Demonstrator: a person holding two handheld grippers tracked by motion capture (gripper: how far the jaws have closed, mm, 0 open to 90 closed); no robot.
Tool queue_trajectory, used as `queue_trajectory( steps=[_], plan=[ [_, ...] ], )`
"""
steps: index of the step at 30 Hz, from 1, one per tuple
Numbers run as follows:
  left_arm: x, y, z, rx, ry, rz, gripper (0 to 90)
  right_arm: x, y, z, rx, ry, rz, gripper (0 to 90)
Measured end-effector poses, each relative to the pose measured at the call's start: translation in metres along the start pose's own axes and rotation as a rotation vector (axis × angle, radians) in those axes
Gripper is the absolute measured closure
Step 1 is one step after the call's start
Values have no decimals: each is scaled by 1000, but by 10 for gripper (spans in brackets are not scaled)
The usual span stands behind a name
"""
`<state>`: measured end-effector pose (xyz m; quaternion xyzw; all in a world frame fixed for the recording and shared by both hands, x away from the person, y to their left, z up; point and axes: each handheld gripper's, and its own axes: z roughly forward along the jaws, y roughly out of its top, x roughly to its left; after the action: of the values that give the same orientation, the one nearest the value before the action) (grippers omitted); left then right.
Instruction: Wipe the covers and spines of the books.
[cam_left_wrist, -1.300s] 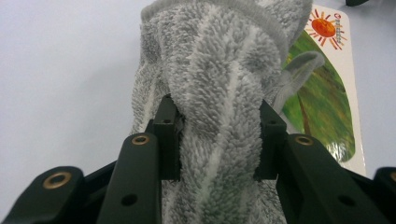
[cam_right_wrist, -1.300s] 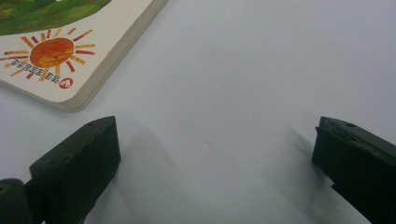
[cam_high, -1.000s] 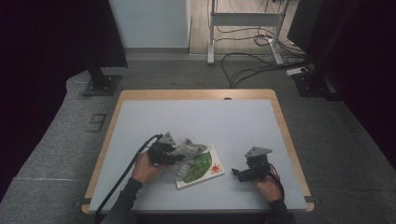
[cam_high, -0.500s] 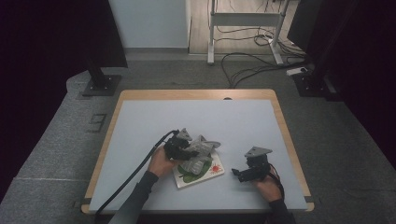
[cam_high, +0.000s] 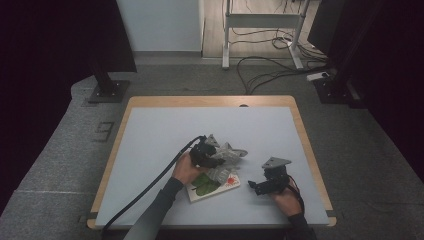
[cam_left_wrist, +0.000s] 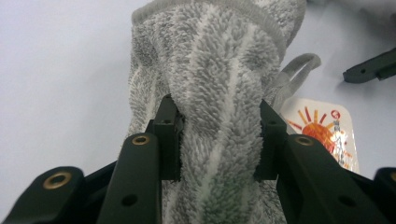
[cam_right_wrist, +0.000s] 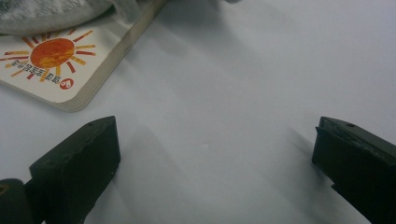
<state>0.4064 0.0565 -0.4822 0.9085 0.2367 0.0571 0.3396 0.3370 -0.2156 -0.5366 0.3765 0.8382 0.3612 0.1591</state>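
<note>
Nearest the person, the right gripper rested low on the table near its near right edge, its hand behind it and its jaws spread wide over bare tabletop with nothing between them. Just left of it lay a book with a sun and green leaf on its cover, flat on the table. Beyond the book's far edge, the left gripper pointed right, held level, its jaws clamped on a bunched grey striped towel that draped partly over the book. Farther out, the left, right and far parts of the table lay open up to its wooden rim.
</note>
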Motion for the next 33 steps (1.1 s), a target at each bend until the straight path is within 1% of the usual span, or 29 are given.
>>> queue_trajectory(
  steps=[2, 6, 10, 12, 13, 15, 17, 22, 28, 33],
  plan=[
    [-2, 2, 3, 0, -10, -3, 618, 0, 0, 0, 0, 0, 0, 6],
    [-8, 3, 6, 1, -25, 11, 621, 0, 0, 0, -1, 0, 2, 6],
    [-15, 3, 6, 1, -56, 12, 621, 0, 0, 0, 0, -1, 2, 7],
    [-19, 3, 7, -1, -79, 21, 620, 0, 0, 0, -1, -1, 0, 8],
    [-21, 3, 8, -2, -80, 26, 620, 0, 0, 0, -1, -1, -1, 9],
    [-25, 3, 7, 3, -67, 40, 620, 0, 0, 0, -2, 0, 0, 10],
    [-25, 2, 6, 11, -66, 47, 619, 0, 0, 0, -3, -1, -1, 11],
    [-22, -2, 0, 33, -73, 46, 619, 1, 0, 0, -4, 0, -5, 16],
    [-20, -11, -7, 37, -73, 43, 618, 1, 0, -1, -6, 2, -7, 22],
    [-17, -23, -18, 36, -71, 37, 616, 1, 0, -1, -6, 3, -9, 22]
  ],
)
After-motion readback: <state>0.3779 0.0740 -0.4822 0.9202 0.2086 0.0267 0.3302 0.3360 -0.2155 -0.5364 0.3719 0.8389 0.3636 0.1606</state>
